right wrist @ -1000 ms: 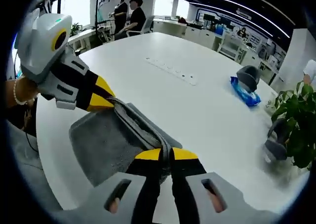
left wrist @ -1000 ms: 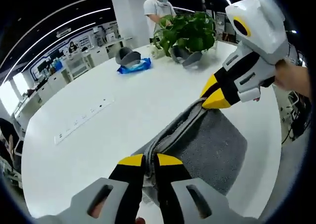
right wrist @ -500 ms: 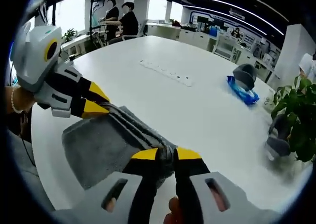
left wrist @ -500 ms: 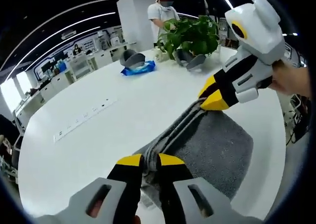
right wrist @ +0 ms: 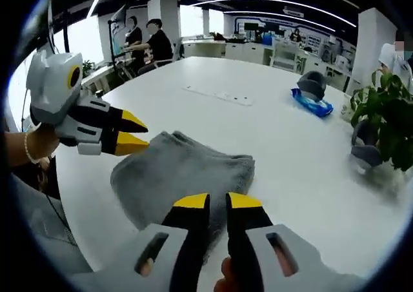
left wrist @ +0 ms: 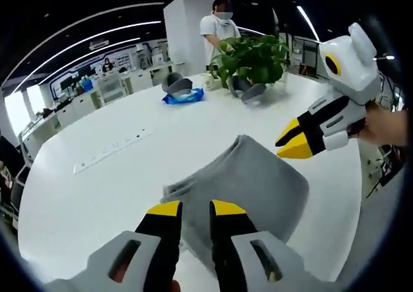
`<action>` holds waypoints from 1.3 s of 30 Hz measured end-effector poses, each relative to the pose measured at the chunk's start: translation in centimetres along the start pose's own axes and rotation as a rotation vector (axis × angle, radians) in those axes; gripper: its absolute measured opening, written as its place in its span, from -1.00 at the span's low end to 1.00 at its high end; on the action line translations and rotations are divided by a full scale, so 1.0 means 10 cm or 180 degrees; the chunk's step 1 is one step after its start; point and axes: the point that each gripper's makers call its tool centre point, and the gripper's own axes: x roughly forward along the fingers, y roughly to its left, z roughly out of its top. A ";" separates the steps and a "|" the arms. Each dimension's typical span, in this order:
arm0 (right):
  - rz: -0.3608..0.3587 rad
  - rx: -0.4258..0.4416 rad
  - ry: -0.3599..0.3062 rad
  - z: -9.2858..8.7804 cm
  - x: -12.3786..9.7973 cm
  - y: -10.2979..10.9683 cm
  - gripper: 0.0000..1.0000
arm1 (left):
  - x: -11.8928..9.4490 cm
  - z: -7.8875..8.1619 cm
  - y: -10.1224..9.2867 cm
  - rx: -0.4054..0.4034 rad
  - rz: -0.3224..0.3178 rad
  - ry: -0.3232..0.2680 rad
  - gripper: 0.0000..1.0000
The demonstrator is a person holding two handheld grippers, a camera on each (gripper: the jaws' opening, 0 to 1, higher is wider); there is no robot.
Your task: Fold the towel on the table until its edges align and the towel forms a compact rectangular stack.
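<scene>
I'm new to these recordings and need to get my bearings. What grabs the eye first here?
A grey towel, folded and lying flat on the white table, sits between two yellow-tipped grippers: the left gripper and the right gripper, both open and clear of it. A leafy plant stands at the far edge.

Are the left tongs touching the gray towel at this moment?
Apart. In the right gripper view the left tongs hang open beside the folded towel, with white table showing between their tips and its edge.
</scene>
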 end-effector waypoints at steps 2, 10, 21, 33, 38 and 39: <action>0.0003 0.0018 0.0096 -0.12 0.02 0.04 -1.00 | 0.00 -0.09 -0.07 -0.0023 -0.0033 0.0082 -0.73; -0.0006 -0.0018 0.0305 -0.35 0.11 0.10 -1.00 | 0.08 -0.43 -0.18 -0.0060 -0.0036 0.0492 -0.88; -0.0064 -0.0135 0.0498 -0.43 0.37 0.07 -1.00 | 0.29 -0.55 -0.12 -0.0048 -0.0058 0.0644 -0.98; -0.0127 -0.0016 0.0620 -0.36 0.50 -0.01 -1.00 | 0.45 -0.44 -0.01 0.0346 0.0074 0.0519 -0.98; -0.0160 -0.0075 0.0609 -0.38 0.48 -0.01 -1.00 | 0.46 -0.44 0.00 0.0297 0.0002 0.0673 -0.98; -0.0164 -0.0073 0.0584 -0.38 0.47 -0.01 -1.00 | 0.45 -0.45 0.00 0.0284 0.0000 0.0669 -0.98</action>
